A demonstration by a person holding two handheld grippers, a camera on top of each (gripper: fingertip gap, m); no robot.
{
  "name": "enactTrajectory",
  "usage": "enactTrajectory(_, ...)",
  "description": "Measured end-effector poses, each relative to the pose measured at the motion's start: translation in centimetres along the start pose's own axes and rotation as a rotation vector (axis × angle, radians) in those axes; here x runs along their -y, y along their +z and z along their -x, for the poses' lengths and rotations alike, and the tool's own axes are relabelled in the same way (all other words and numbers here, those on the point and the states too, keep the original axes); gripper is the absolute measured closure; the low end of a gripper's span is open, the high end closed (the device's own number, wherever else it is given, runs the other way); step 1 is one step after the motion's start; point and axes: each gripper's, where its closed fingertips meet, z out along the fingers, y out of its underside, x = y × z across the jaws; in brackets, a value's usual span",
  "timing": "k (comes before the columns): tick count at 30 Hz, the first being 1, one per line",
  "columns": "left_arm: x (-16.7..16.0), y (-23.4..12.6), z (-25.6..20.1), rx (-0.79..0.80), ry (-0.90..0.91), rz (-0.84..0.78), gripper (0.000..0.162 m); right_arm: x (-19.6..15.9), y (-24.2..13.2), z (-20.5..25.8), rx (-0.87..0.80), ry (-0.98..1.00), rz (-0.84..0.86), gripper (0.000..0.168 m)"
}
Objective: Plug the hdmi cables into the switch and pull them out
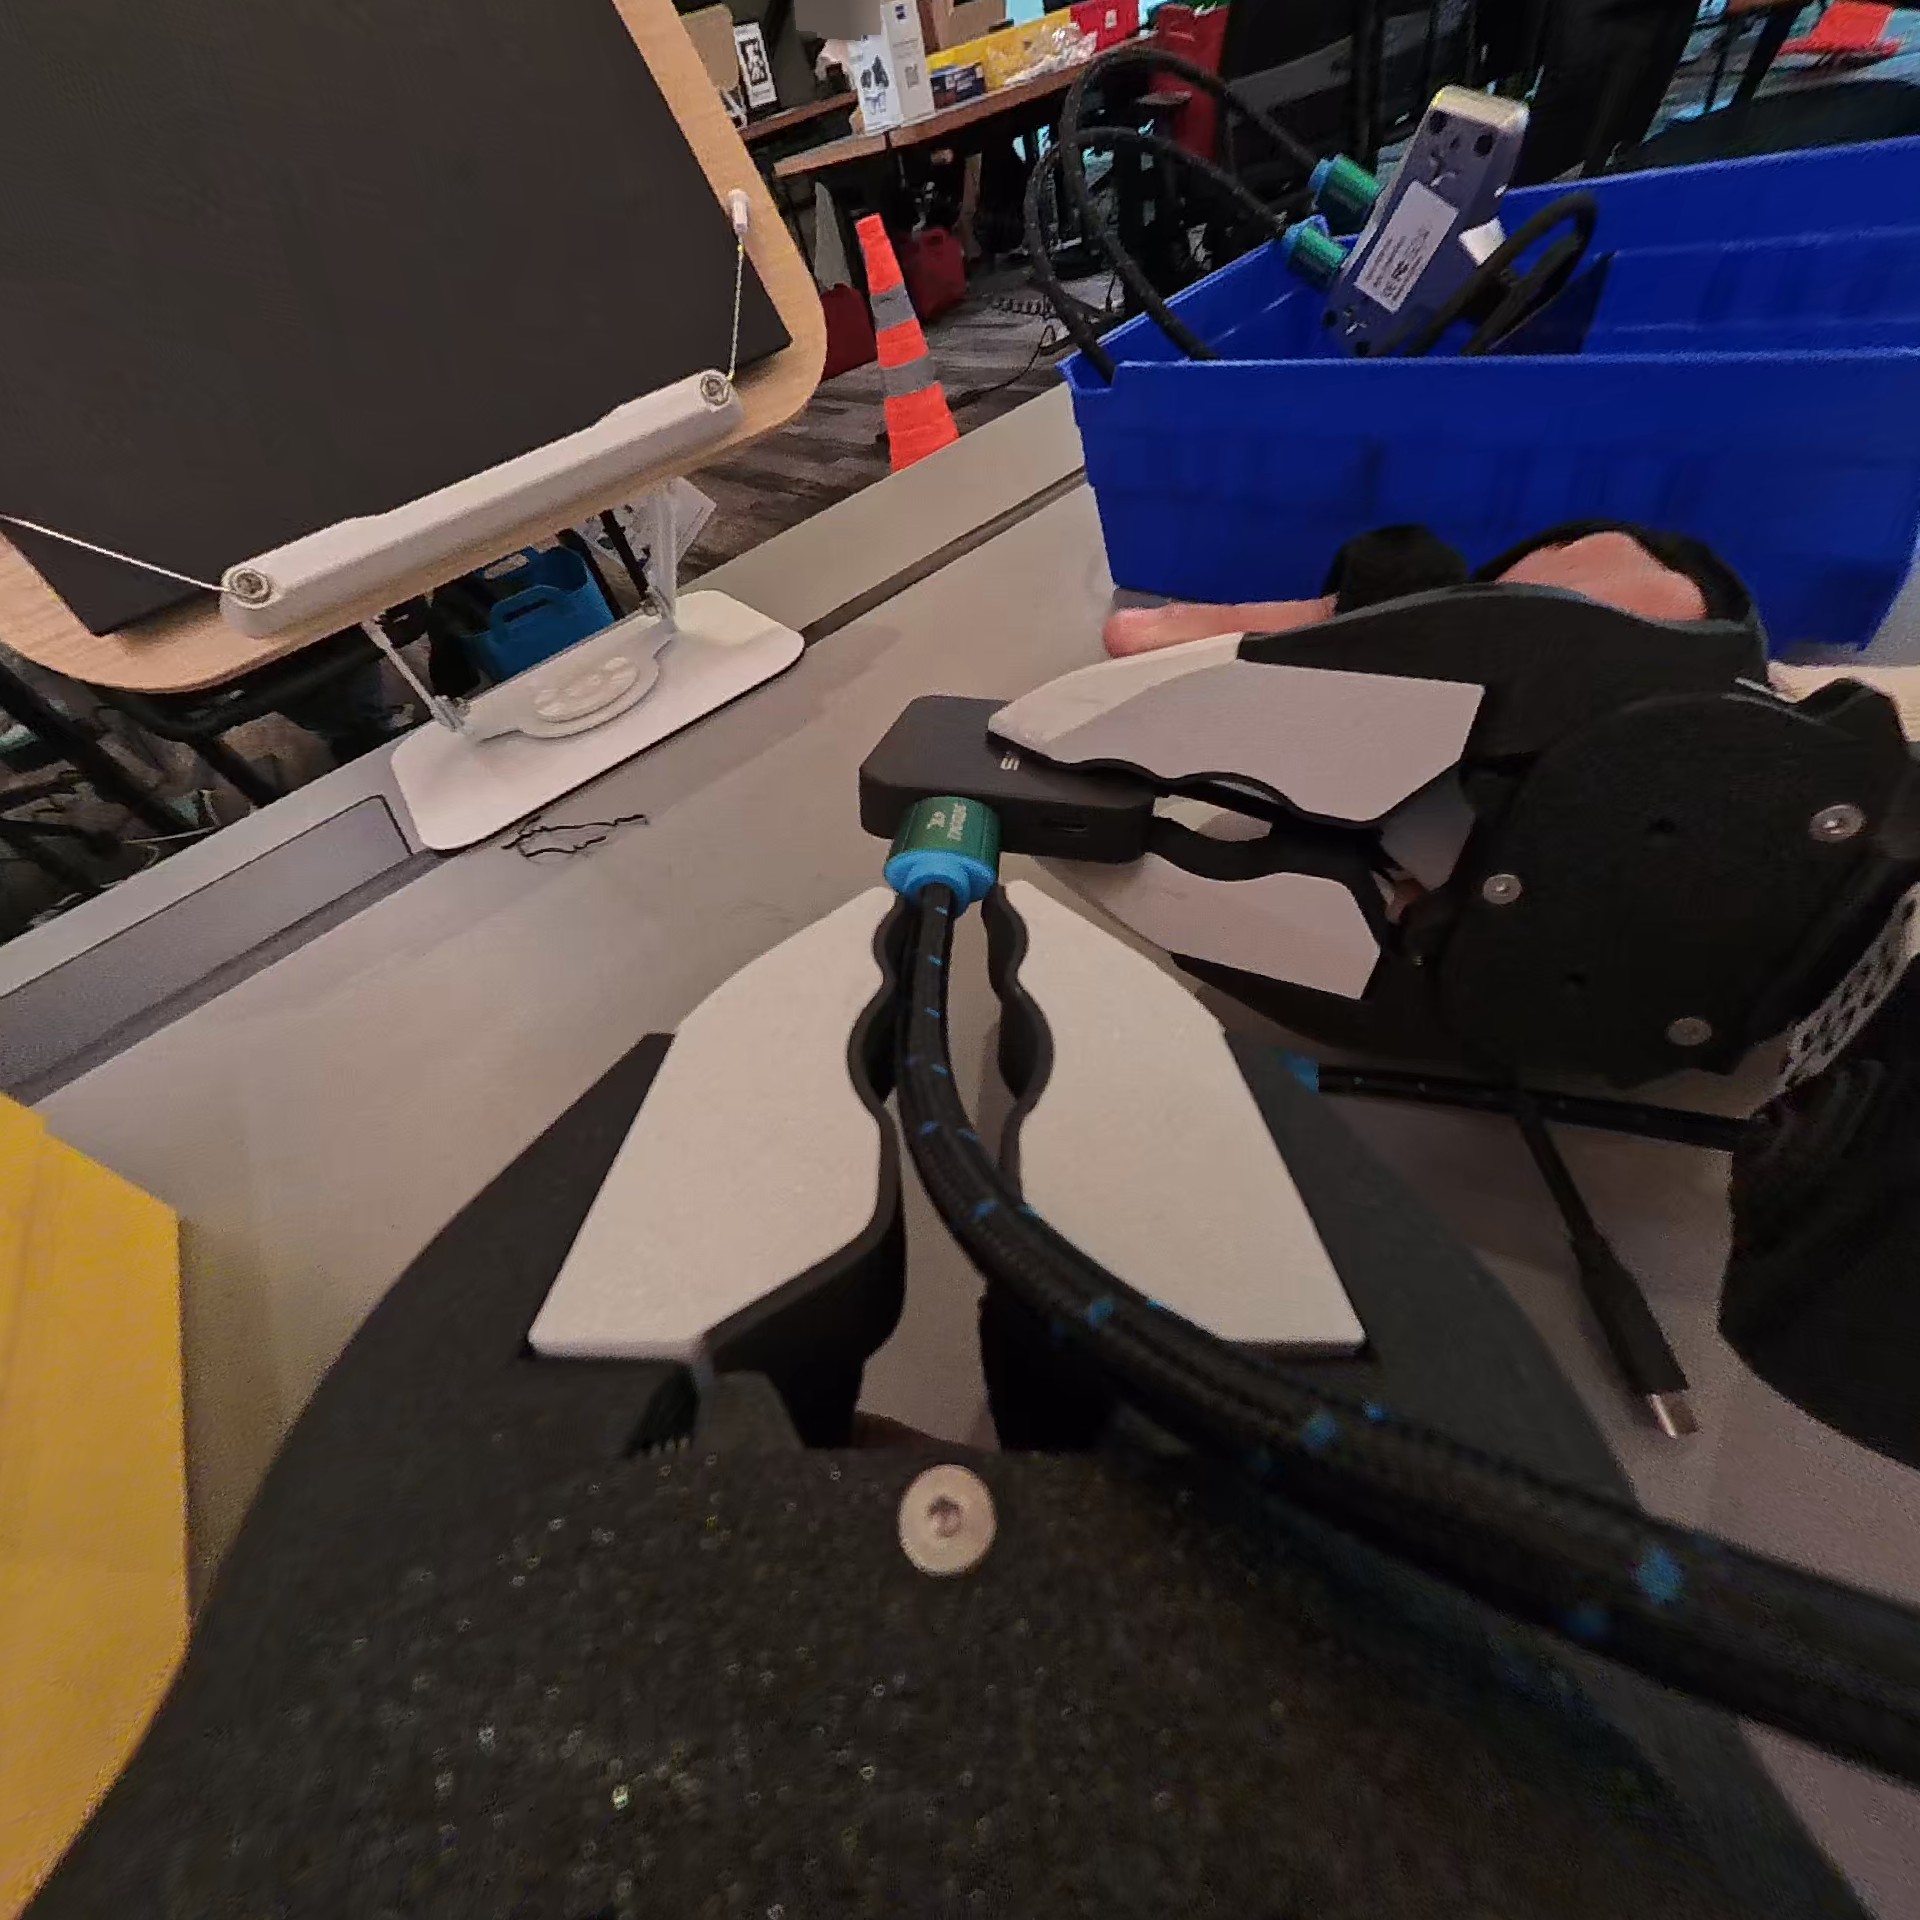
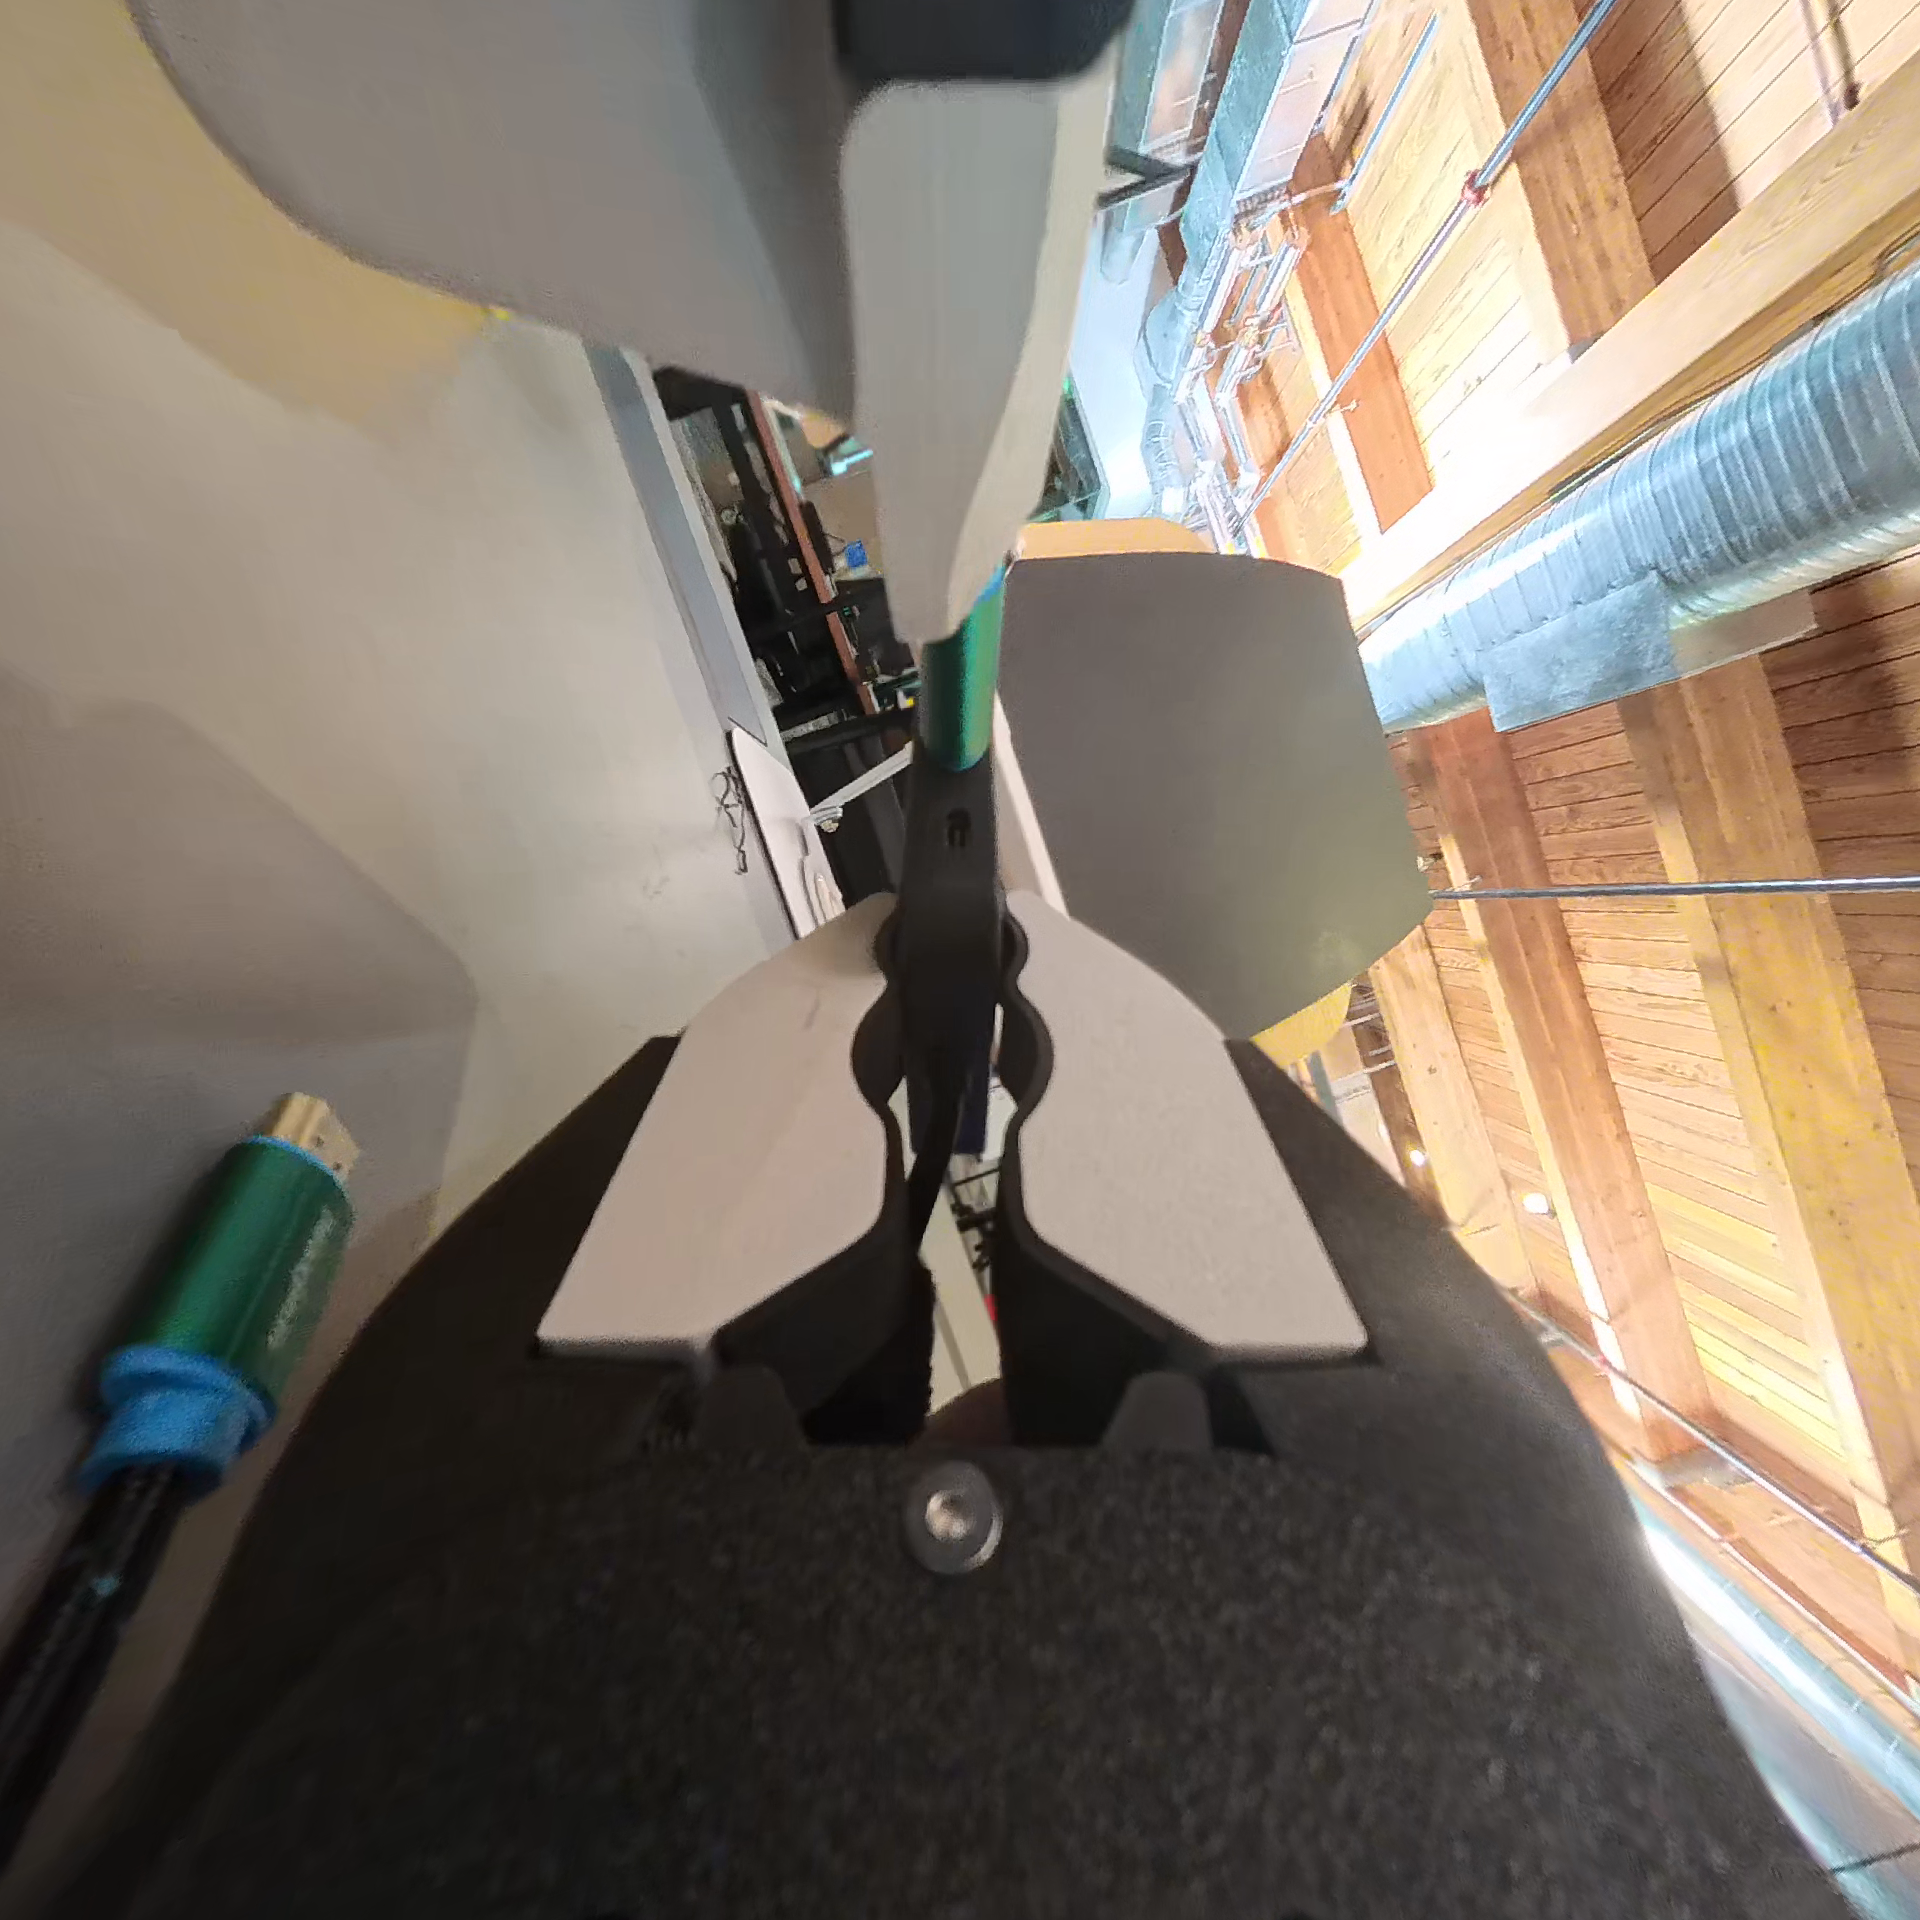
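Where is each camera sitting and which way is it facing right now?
Left wrist view: on the left gripper, looking along the table toward the switch; the right gripper and a hand show.
Right wrist view: on the right gripper, rolled sideways; the ceiling fills its right side.
Shared: the switch, its green plug.

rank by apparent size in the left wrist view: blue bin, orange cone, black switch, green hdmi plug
1. blue bin, largest by far
2. orange cone and black switch: similar in frame, and the cone stands much farther off, so unranked
3. green hdmi plug, smallest
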Motion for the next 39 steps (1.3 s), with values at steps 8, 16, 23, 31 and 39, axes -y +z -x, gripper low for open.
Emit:
enactTrajectory(8,0.4,-0.8,-0.5,-0.194,-0.039,0.000,0.151,1.1,-1.0,-0.6,-0.033,-0.014,-0.111,0.157)
enactTrajectory(16,0.8,-1.1,-0.2,-0.100,0.090,-0.015,0.154,1.3,-1.0,-1.3,-0.072,-0.021,-0.123,0.155)
enactTrajectory(23,0.0,-0.4,0.2,-0.011,0.102,0.011,0.127,0.3,-0.3,0.0,0.003,-0.011,-0.058,0.155)
enactTrajectory(31,0.1,-0.6,-0.2,-0.059,0.104,-0.018,0.142,1.4,-0.9,0.6,0.046,-0.022,-0.116,0.155)
enactTrajectory(39,0.3,-1.2,-0.4,-0.226,-0.008,-0.022,0.142,2.4,-1.8,0.4,0.050,0.039,-0.186,0.157)
